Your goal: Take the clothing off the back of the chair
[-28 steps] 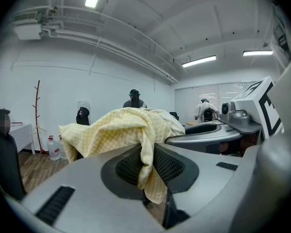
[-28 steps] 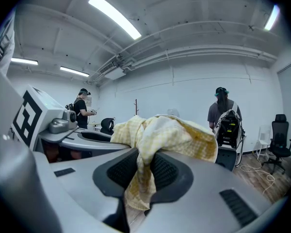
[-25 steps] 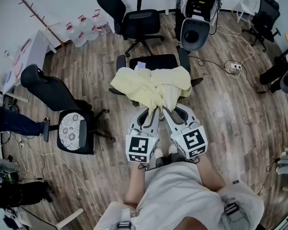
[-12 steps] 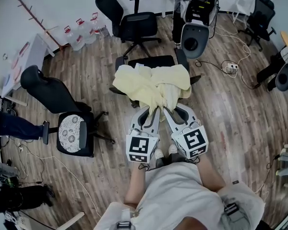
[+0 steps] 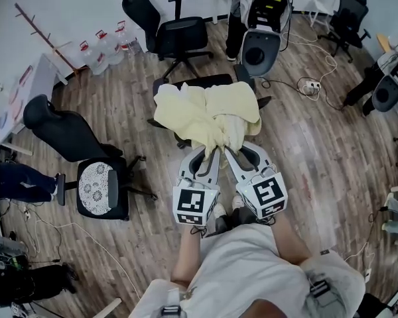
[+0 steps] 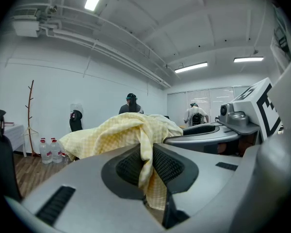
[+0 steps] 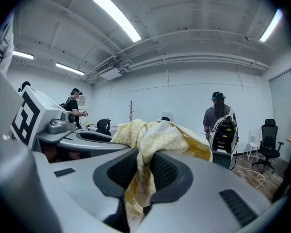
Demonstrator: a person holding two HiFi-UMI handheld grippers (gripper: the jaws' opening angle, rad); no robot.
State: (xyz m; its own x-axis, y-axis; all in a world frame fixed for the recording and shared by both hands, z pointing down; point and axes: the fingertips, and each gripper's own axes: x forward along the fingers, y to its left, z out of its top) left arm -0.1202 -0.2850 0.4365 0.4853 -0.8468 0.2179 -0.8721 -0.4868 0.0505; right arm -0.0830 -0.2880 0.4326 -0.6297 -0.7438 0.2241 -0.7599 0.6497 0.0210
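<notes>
Clamping a bunched edge of the yellow garment beside the office chair in my left gripper and right gripper, I judge it soft and light.

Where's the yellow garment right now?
The yellow garment sits centre in the head view, draped over the black chair, its near edge clamped in the jaws of the left gripper and the right gripper.

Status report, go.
Left gripper and right gripper shut on yellow garment. Garment draped over office chair, not yet off. No obstruction seen.
</notes>
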